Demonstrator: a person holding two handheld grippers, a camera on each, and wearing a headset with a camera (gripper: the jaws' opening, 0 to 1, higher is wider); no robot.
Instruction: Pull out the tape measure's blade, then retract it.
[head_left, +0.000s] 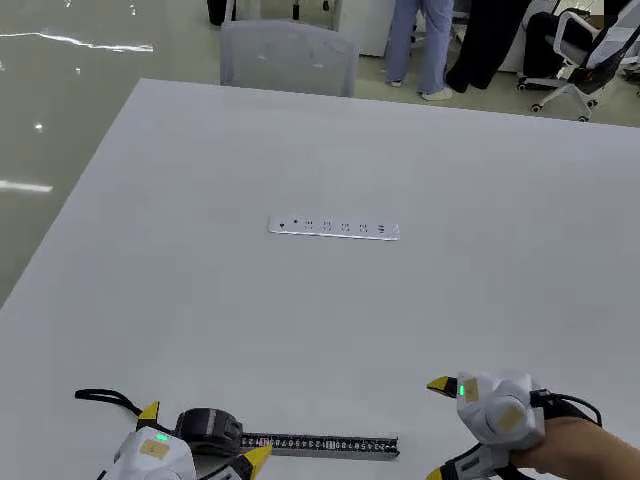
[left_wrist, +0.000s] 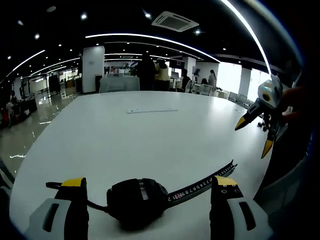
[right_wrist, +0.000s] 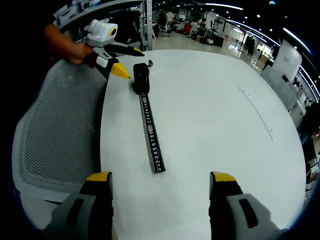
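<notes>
I see a black tape measure (right_wrist: 141, 75), its dark blade (right_wrist: 151, 132) numbered in white. My left gripper (left_wrist: 149, 182) and right gripper (right_wrist: 160, 176) are white, yellow-tipped.

Open table (head_left: 470, 290) around extended blade (head_left: 320, 444) near front edge; power strip (head_left: 334, 228) well beyond, mid-table

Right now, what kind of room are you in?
Probably a big open-plan office. There is a long white table with a power strip in its middle, a wheeled office chair beyond it, and strip lights and an air vent in the ceiling.
</notes>
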